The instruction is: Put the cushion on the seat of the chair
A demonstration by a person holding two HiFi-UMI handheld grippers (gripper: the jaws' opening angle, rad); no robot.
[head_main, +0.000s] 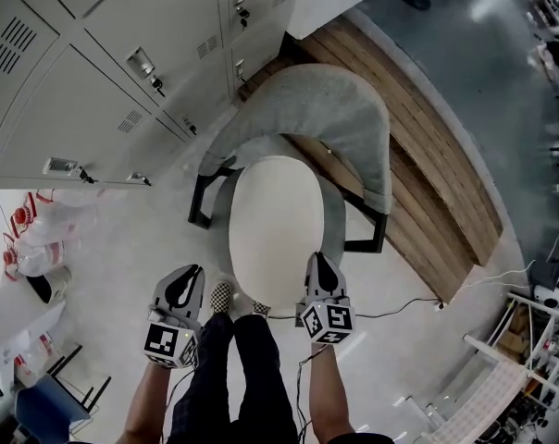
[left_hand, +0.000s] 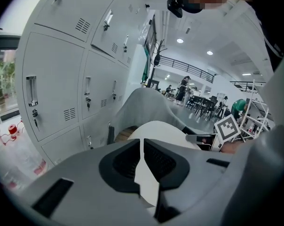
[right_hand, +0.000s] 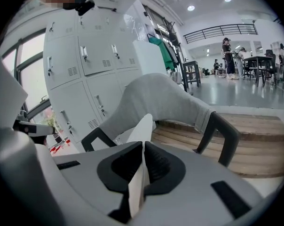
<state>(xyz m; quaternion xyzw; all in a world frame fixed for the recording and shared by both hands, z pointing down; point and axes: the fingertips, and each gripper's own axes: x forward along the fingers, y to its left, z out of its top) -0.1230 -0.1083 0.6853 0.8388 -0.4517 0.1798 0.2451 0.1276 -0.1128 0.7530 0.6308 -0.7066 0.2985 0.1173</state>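
Observation:
A white oval cushion (head_main: 275, 229) hangs flat over the seat of a chair (head_main: 307, 118) that has a grey curved back and black legs. My left gripper (head_main: 189, 280) is shut on the cushion's near left edge, and my right gripper (head_main: 318, 265) is shut on its near right edge. In the left gripper view the cushion (left_hand: 165, 131) runs as a thin white strip between the closed jaws of the left gripper (left_hand: 143, 142), with the chair back (left_hand: 142, 102) beyond. In the right gripper view the cushion's edge (right_hand: 142, 126) stands pinched in the right gripper (right_hand: 143, 147).
Grey lockers (head_main: 94, 72) stand behind and left of the chair. A curved wooden platform (head_main: 428, 174) lies to its right. A cable (head_main: 400, 313) runs over the floor. The person's legs and checkered shoes (head_main: 224, 296) are between the grippers. Bags (head_main: 39, 248) sit at the left.

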